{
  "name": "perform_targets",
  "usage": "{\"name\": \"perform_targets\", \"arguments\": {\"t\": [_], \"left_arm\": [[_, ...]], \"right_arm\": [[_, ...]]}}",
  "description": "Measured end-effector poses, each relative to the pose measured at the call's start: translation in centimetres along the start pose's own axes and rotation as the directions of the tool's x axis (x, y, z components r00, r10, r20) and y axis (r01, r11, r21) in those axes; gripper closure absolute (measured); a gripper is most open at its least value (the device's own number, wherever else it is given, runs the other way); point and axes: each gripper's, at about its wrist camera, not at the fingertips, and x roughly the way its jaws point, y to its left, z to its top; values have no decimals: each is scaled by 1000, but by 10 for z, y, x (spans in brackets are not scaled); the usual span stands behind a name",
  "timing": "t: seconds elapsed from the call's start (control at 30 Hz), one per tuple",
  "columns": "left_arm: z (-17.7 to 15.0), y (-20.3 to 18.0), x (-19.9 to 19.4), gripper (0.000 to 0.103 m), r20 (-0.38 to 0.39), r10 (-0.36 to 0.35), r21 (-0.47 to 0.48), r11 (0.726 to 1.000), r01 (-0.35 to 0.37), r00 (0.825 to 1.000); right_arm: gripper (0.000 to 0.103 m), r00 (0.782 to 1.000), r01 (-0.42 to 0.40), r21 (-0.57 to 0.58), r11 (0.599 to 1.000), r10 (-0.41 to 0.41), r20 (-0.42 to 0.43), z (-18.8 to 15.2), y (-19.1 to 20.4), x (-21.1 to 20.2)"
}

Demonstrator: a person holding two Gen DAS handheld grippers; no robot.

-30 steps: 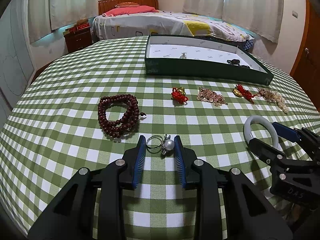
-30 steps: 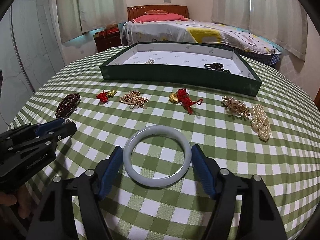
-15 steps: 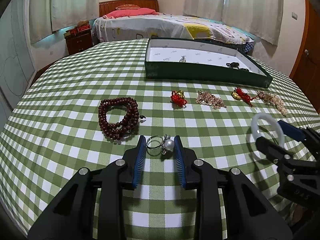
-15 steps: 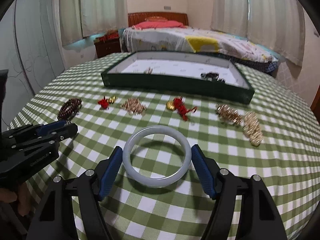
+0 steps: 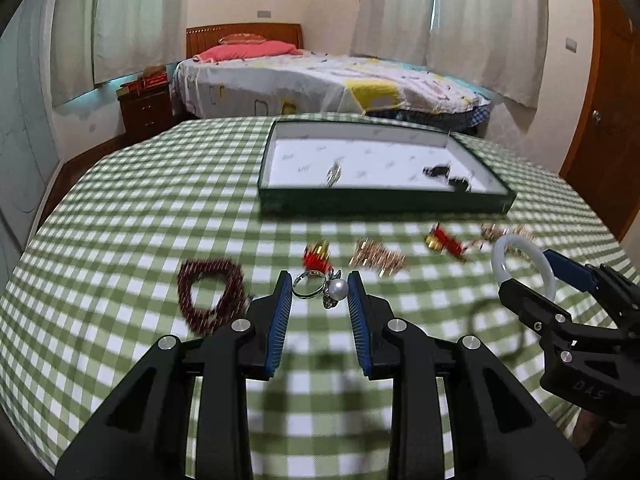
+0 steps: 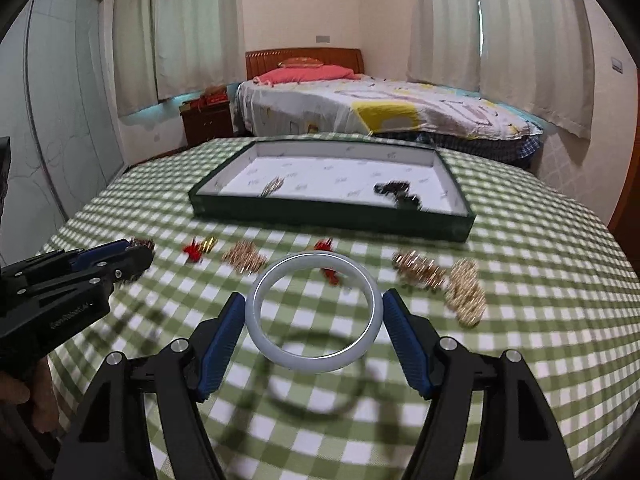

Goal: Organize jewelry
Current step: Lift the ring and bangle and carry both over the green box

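My left gripper (image 5: 320,290) is shut on a silver pearl ring (image 5: 325,287), lifted above the checked tablecloth. My right gripper (image 6: 314,312) is shut on a pale jade bangle (image 6: 314,360), also raised, with its shadow on the cloth below. The bangle (image 5: 500,268) and right gripper (image 5: 532,284) show at the right of the left wrist view. Ahead stands the green jewelry tray (image 5: 384,200) (image 6: 332,214), white inside, holding a small silver piece (image 5: 333,174) and a dark piece (image 5: 444,172).
On the cloth in front of the tray lie dark red beads (image 5: 210,294), a red-and-gold charm (image 5: 316,254), a gold chain pile (image 5: 378,258), a red knot charm (image 5: 444,240), a gold cluster (image 6: 418,268) and a pearl strand (image 6: 466,294). A bed stands beyond the table.
Both grippers have risen off the table with the ring and the bangle held, and the view has tilted up toward the tray and the bed.
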Motion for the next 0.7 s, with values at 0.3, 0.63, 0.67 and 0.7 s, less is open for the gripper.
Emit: {"name": "perform_targets", "arguments": {"t": [0.3, 0.63, 0.67, 0.7], "left_arm": [[61, -14, 22, 75, 61, -38, 17, 999, 37, 997], [137, -20, 102, 75, 42, -30, 51, 998, 28, 999], [145, -20, 113, 75, 33, -26, 58, 998, 24, 999], [149, -20, 119, 75, 28, -25, 60, 998, 23, 999]], "right_arm": [[34, 996, 40, 34, 999, -42, 75, 51, -33, 15], [35, 994, 65, 49, 997, -69, 88, 122, -70, 79], [34, 994, 66, 51, 997, -70, 80, 129, -74, 89], [34, 995, 69, 49, 996, -72, 72, 136, -77, 98]]}}
